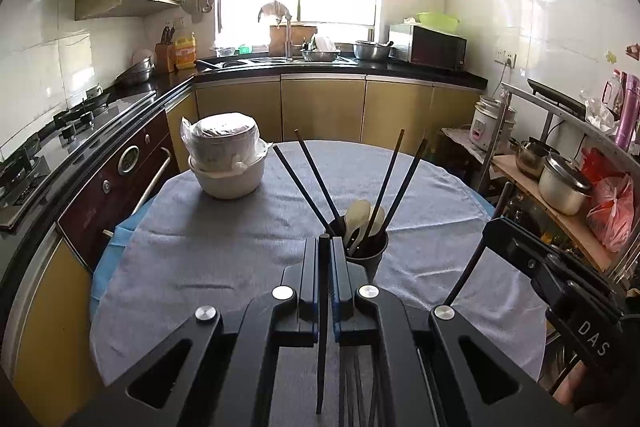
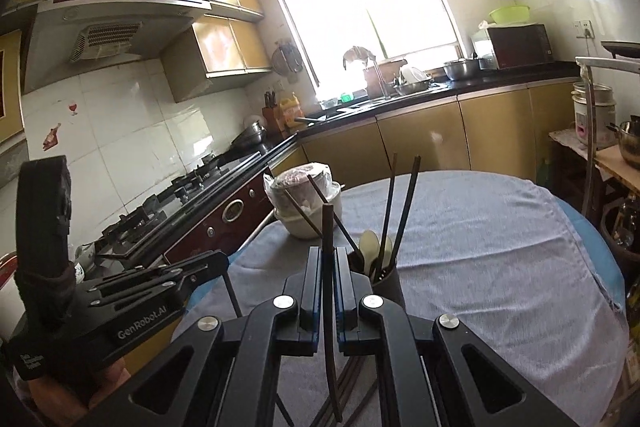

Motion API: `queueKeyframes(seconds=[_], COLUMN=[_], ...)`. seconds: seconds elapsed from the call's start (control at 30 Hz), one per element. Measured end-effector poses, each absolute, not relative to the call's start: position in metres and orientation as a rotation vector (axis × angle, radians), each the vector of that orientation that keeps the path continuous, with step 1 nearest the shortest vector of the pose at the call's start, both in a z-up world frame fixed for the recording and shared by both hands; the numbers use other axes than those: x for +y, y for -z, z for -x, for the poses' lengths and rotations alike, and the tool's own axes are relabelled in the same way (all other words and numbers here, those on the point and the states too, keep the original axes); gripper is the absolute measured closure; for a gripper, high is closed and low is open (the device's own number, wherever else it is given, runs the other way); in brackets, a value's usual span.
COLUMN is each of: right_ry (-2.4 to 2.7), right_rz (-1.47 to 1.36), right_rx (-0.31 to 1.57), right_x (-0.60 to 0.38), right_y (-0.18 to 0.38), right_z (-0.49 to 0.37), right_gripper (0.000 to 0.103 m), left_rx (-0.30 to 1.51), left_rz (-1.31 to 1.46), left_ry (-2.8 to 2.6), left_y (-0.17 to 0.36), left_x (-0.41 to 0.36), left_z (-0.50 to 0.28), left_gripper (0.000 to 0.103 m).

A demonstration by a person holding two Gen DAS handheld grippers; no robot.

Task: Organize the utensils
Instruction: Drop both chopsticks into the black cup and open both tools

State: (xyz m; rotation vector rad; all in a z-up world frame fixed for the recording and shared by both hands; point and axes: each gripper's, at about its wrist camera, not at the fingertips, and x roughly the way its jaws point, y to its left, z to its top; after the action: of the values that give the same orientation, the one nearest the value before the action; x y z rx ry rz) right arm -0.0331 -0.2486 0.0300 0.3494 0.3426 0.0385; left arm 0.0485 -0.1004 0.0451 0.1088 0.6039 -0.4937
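Note:
A dark cup (image 1: 374, 254) (image 2: 390, 281) on the grey cloth of the round table (image 1: 192, 251) (image 2: 488, 247) holds several dark chopsticks and white spoons (image 1: 356, 217). My left gripper (image 1: 324, 243) is above the table just in front of the cup, shut on a single dark chopstick (image 1: 322, 327). My right gripper (image 2: 328, 251) is also close before the cup, shut on a brown chopstick (image 2: 329, 227). The right gripper (image 1: 520, 259) shows from the side in the left wrist view. More chopsticks (image 1: 354, 387) (image 2: 352, 383) lie on the cloth beneath the grippers.
A stack of white bowls in plastic wrap (image 1: 226, 159) (image 2: 306, 199) stands at the table's far left. A gas stove and oven (image 1: 80, 155) run along the left. A rack with steel pots (image 1: 560, 183) is at the right. Cabinets and a sink lie beyond.

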Motion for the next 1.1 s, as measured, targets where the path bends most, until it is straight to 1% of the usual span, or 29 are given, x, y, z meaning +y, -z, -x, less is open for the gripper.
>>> queueKeyframes(seconds=[0.4,0.93,1.1], right_ry=[-0.037,-0.003,0.022], right_rz=[-0.299,-0.211,-0.195], right_rx=[0.296,0.209,0.206], right_x=[-0.248,-0.258,-0.258], right_y=[-0.059,-0.12,-0.123], right_z=[0.022,-0.038,-0.065], right_gripper=[0.097,0.097,0.097], left_rx=[0.591,0.516,0.483], left_rz=[-0.086,-0.053,-0.042], left_ry=[0.511,0.605,0.63], left_y=[-0.067,-0.146,-0.16], left_x=[-0.1,-0.117,-0.131], left_z=[-0.068,-0.112,-0.124], left_gripper=[0.098,0.098,0.098])
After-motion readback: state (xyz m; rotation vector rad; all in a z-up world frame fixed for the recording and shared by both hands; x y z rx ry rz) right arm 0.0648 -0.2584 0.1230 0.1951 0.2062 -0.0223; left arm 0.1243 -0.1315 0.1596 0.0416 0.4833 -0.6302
